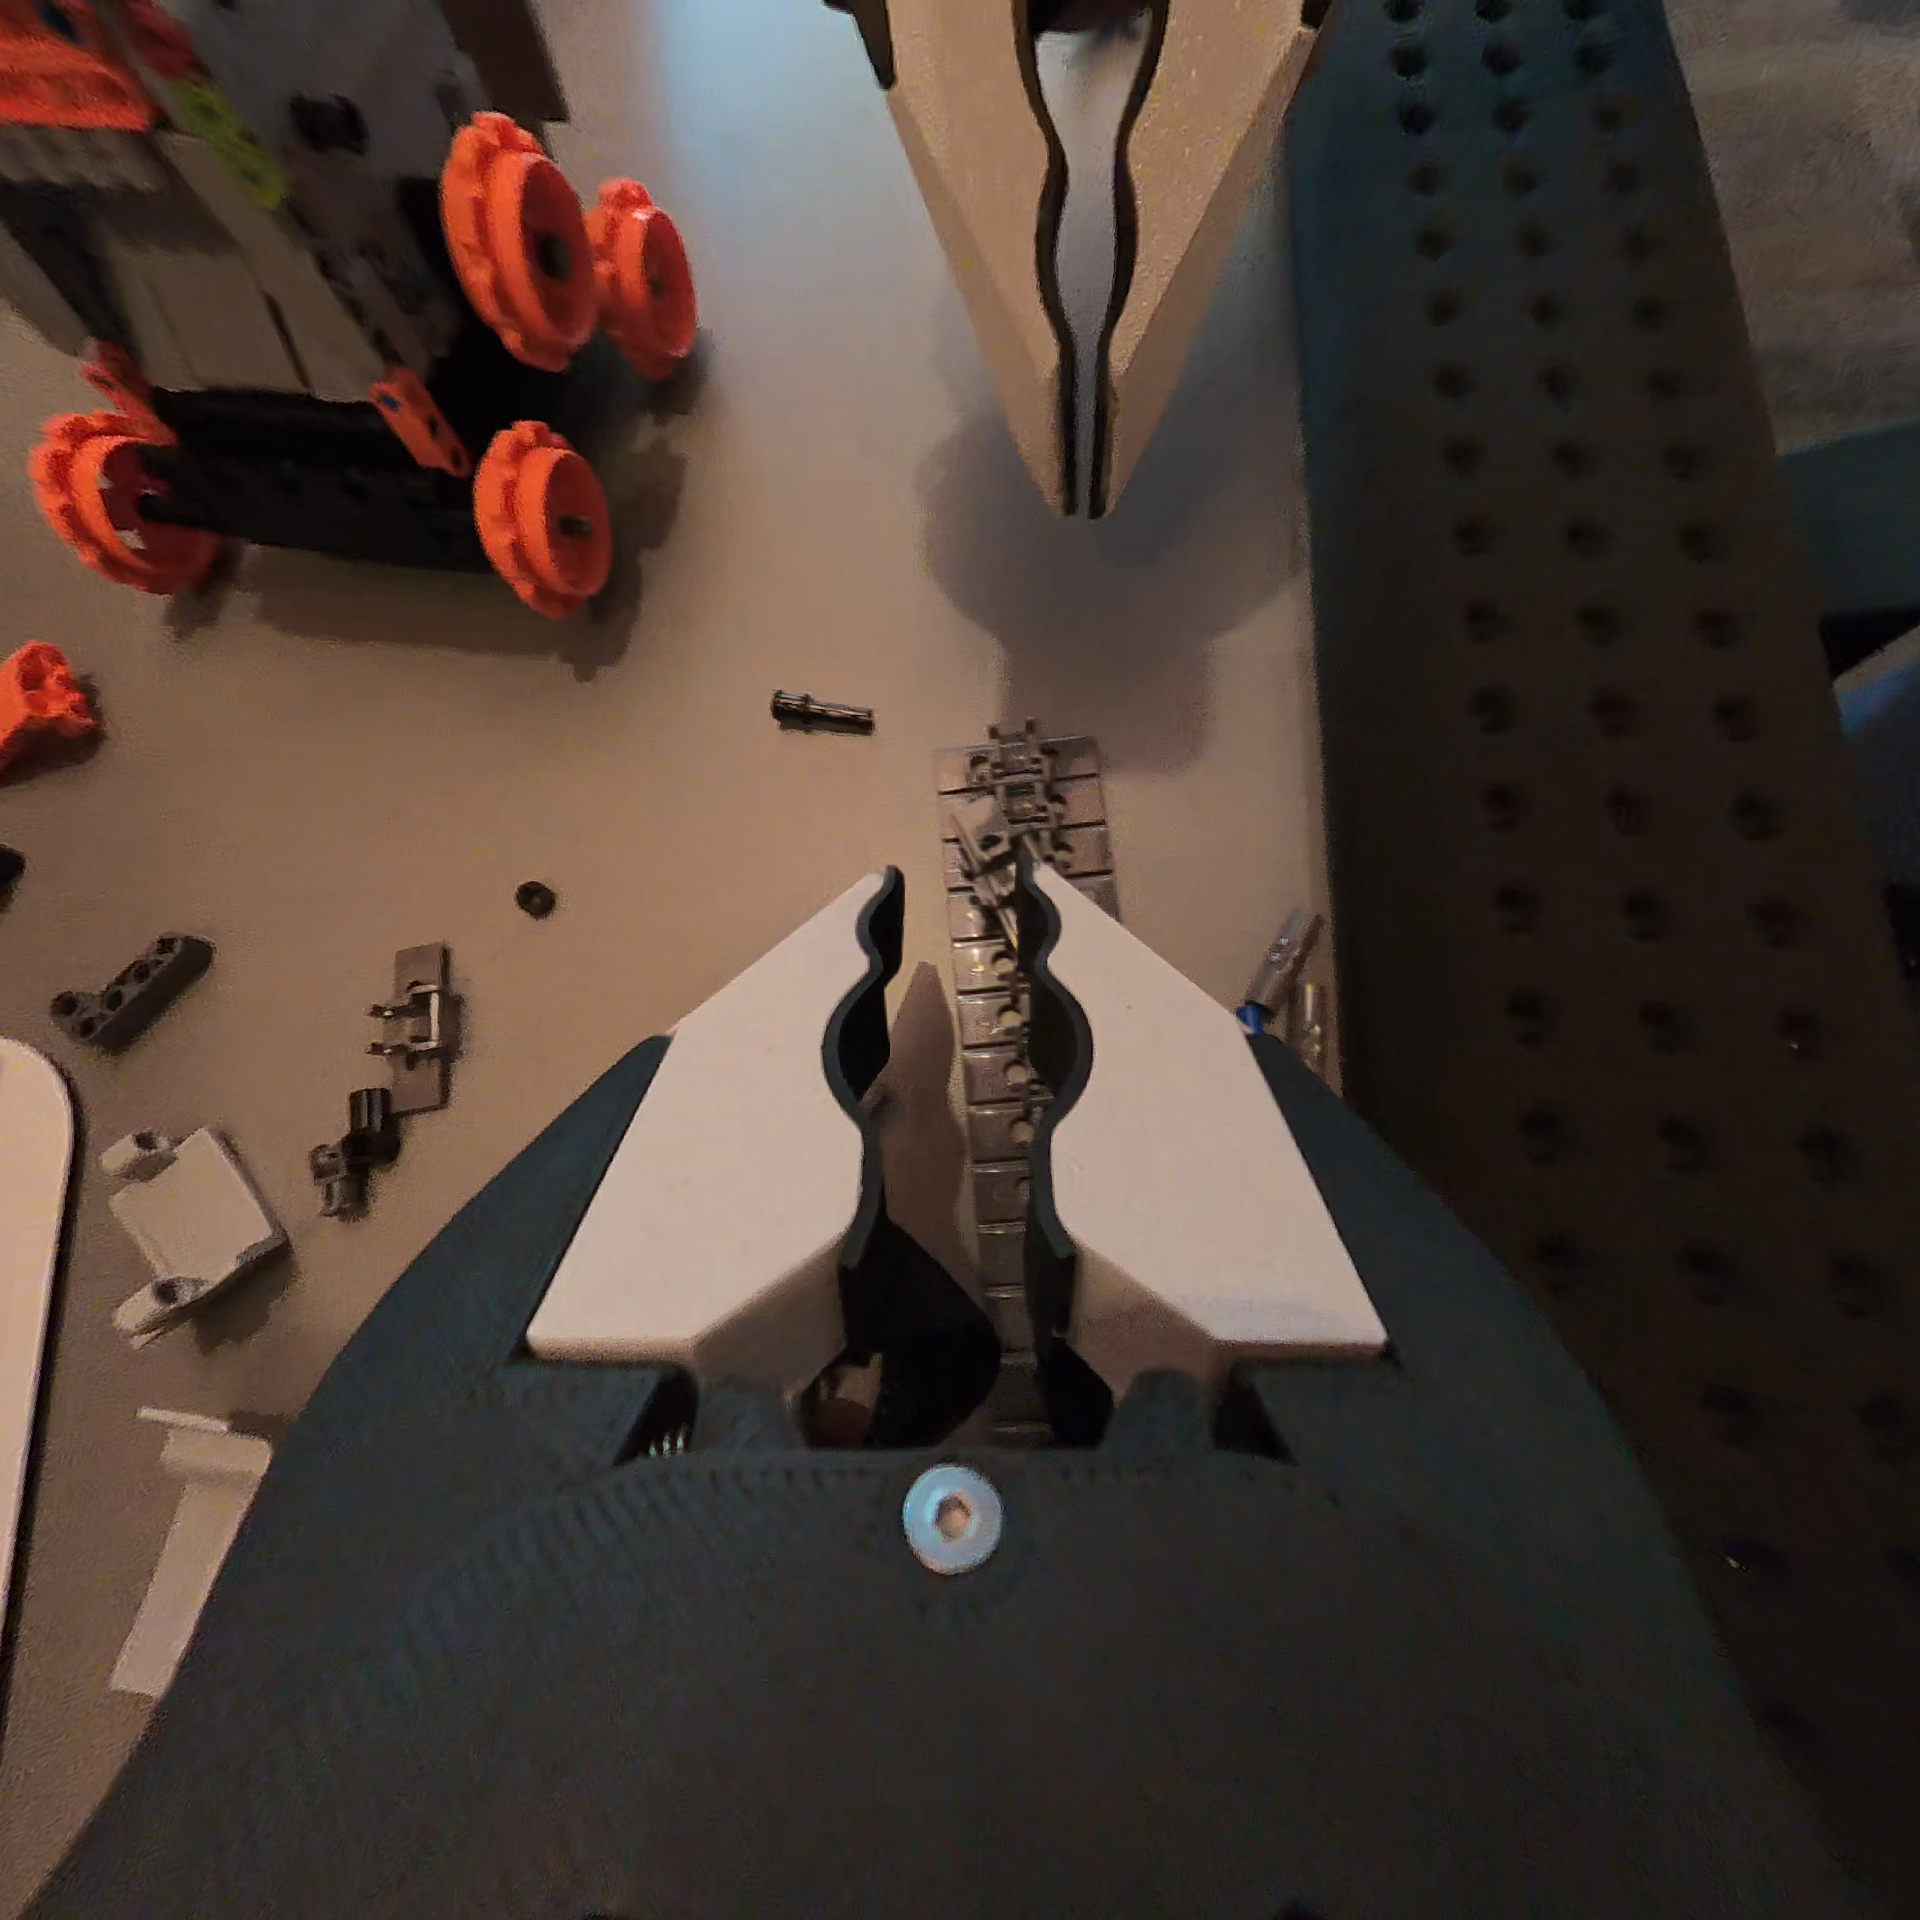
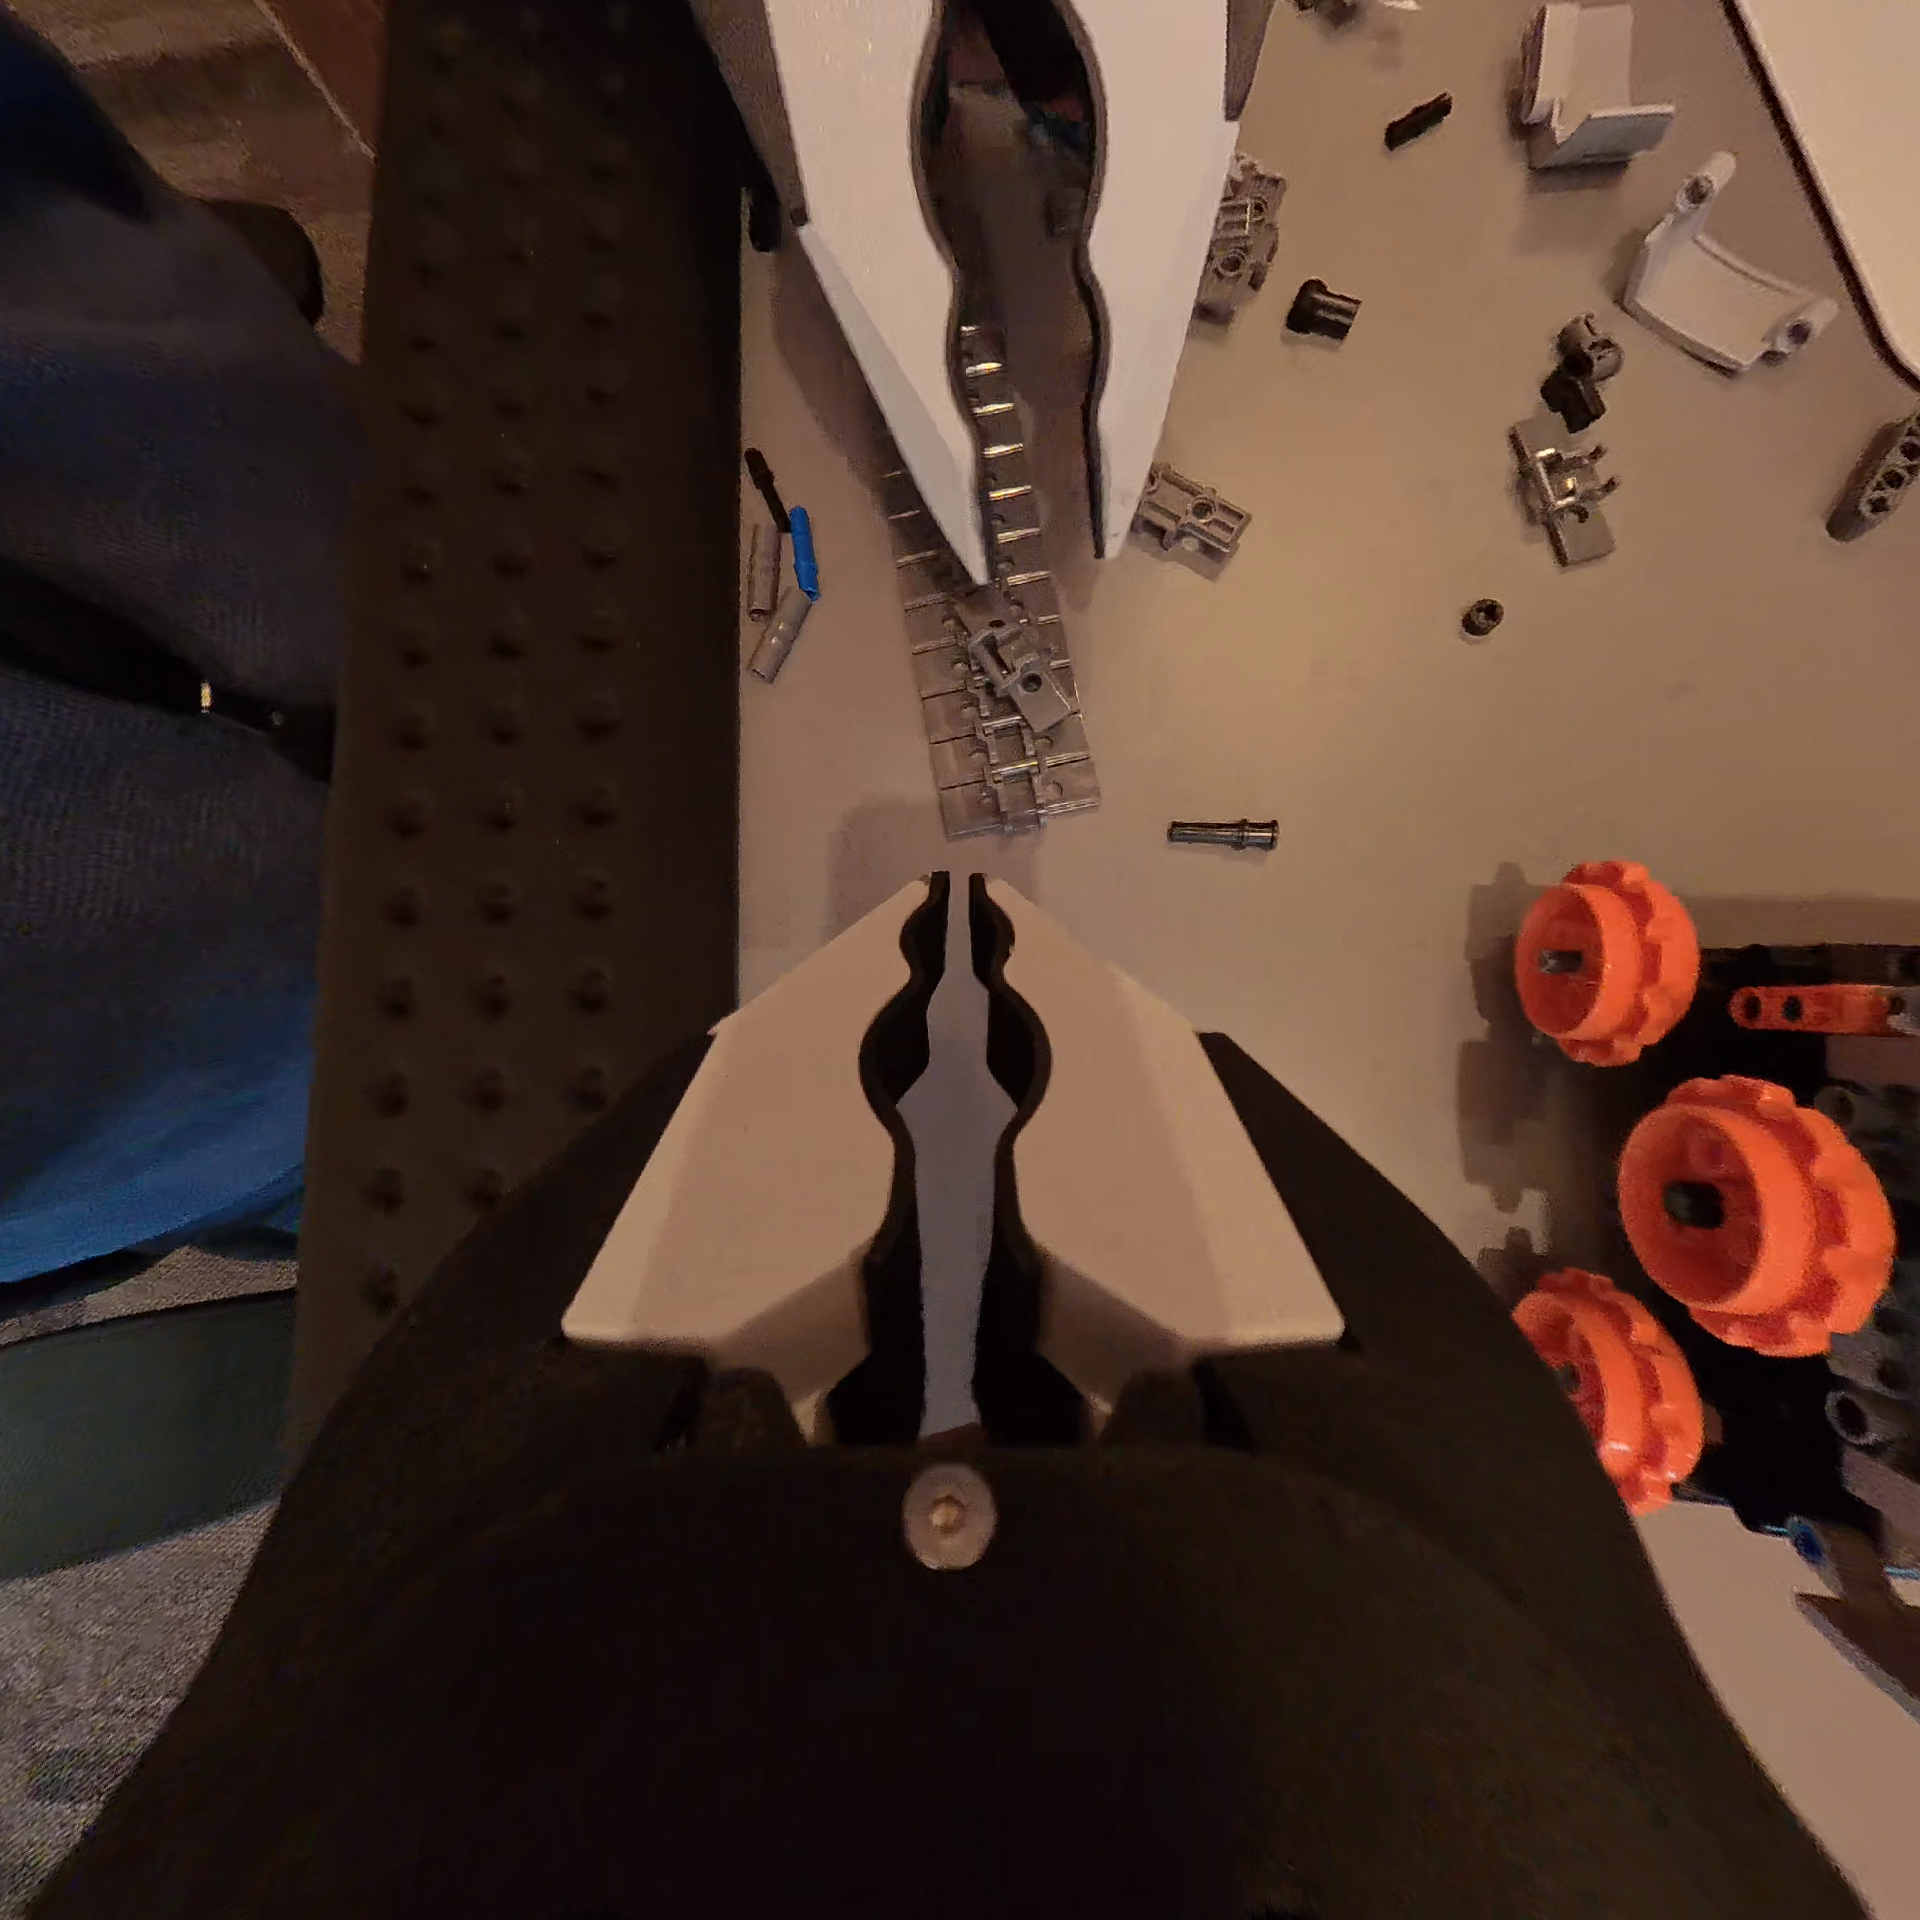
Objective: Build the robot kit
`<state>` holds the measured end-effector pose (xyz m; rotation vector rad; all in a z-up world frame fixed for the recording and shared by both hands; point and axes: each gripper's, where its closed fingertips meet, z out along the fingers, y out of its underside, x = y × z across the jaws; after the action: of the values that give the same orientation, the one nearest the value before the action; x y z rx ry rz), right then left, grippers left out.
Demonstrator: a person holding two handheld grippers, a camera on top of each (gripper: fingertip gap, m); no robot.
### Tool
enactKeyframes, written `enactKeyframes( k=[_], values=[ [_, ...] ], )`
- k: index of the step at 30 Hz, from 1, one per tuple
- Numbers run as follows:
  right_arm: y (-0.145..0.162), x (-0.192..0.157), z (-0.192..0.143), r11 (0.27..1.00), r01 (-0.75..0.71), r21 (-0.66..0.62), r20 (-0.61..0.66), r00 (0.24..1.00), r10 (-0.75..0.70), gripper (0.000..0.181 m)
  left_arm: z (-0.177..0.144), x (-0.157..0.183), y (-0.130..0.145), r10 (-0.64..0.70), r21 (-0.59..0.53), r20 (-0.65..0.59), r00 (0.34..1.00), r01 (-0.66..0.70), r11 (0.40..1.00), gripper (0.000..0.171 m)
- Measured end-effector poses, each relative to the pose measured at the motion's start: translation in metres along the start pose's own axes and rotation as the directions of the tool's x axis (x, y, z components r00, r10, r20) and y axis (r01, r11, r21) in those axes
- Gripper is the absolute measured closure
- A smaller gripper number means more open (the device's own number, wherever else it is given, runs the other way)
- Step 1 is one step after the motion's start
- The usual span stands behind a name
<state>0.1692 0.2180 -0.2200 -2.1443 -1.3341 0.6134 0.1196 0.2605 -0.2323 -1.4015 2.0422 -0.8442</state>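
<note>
My left gripper (image 1: pixel 961 873) is open, and no pad presses on anything. It hovers over a grey tread strip (image 1: pixel 1075 821) that lies flat on the table and shows through the gap between the fingers. A loose grey link (image 1: pixel 1013 800) lies askew on the strip just beyond the fingertips. In the right wrist view the left gripper (image 2: pixel 1042 561) stands open over the strip (image 2: pixel 987 748), and the link (image 2: pixel 1023 675) is in front of its tips. My right gripper (image 2: pixel 954 883) is shut and holds nothing, close to the strip's near end. It also shows in the left wrist view (image 1: pixel 1081 509).
A model vehicle with orange wheels (image 1: pixel 312 364) stands to one side, also in the right wrist view (image 2: pixel 1756 1195). A black studded plate (image 1: pixel 1558 727) runs along the table edge. A black pin (image 2: pixel 1221 831), a blue pin (image 2: pixel 802 556) and several small grey and white parts lie scattered. My right fingertips sit around 7 centimetres from my left ones. Left tips and right tips are each some 7 centimetres from the black pin (image 2: pixel 1221 831). Look for it in the left wrist view (image 1: pixel 824 714) too.
</note>
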Motion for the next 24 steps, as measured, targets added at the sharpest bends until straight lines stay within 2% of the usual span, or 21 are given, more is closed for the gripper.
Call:
enactKeyframes(
  k=[2, 4, 7, 11, 14, 21, 24],
  values=[
    [0.003, -0.002, 0.007, 1.000, -0.005, -0.005, -0.024, 1.000, 0.005, 0.171, 0.005, 0.004, 0.004, 0.020, -0.040, 0.008, 1.000, -0.020, 0.999, 0.149],
    [0.000, -0.004, 0.013, 1.000, -0.016, 0.019, -0.034, 0.999, 0.017, 0.170, 0.010, 0.011, 0.008, 0.036, -0.069, -0.008, 0.999, -0.037, 0.997, 0.148],
    [-0.007, -0.002, 0.022, 0.997, -0.044, 0.057, -0.070, 0.996, 0.048, 0.163, 0.014, 0.009, 0.013, 0.078, -0.120, 0.039, 0.996, -0.073, 0.990, 0.151],
    [-0.019, 0.002, 0.032, 0.991, -0.073, 0.114, -0.127, 0.988, 0.087, 0.164, 0.018, 0.013, 0.011, 0.065, -0.115, 0.042, 0.997, -0.060, 0.992, 0.155],
    [-0.022, 0.004, 0.037, 0.990, -0.093, 0.110, -0.172, 0.979, 0.111, 0.163, 0.020, 0.013, 0.009, 0.055, -0.119, 0.072, 0.996, -0.046, 0.992, 0.154],
    [-0.023, 0.002, 0.050, 0.977, -0.184, 0.112, -0.200, 0.959, 0.203, 0.157, 0.019, 0.021, 0.008, 0.010, -0.130, 0.092, 0.996, 0.002, 0.992, 0.129],
    [-0.024, 0.001, 0.054, 0.975, -0.196, 0.105, -0.218, 0.952, 0.215, 0.157, 0.014, 0.026, 0.010, -0.011, -0.137, 0.074, 0.997, 0.021, 0.990, 0.129]
  ],
)
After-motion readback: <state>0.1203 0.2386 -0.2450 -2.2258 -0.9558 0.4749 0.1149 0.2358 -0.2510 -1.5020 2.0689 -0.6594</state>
